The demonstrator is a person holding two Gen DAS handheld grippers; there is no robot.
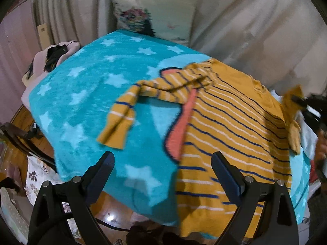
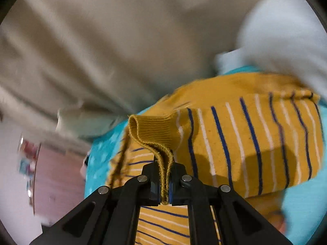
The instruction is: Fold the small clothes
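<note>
A small mustard-yellow sweater (image 1: 231, 126) with blue and white stripes lies spread on a teal star-patterned blanket (image 1: 92, 102). Its left sleeve (image 1: 122, 118) lies bent across the blanket. My left gripper (image 1: 163, 163) is open and empty, hovering over the blanket near the sweater's lower left edge. My right gripper (image 2: 164, 181) is shut on the ribbed cuff (image 2: 157, 136) of the sweater's right sleeve and holds it lifted above the striped body (image 2: 255, 143). In the left wrist view that gripper (image 1: 302, 102) shows at the far right with the raised sleeve.
A white floral pillow (image 1: 155, 10) stands at the blanket's far end against beige curtains (image 1: 245, 24). A pink cushion with dark cloth (image 1: 53, 57) lies at the left. Wooden floor and clutter (image 1: 30, 173) lie below the blanket's left edge. White fabric (image 2: 286, 40) is at the right.
</note>
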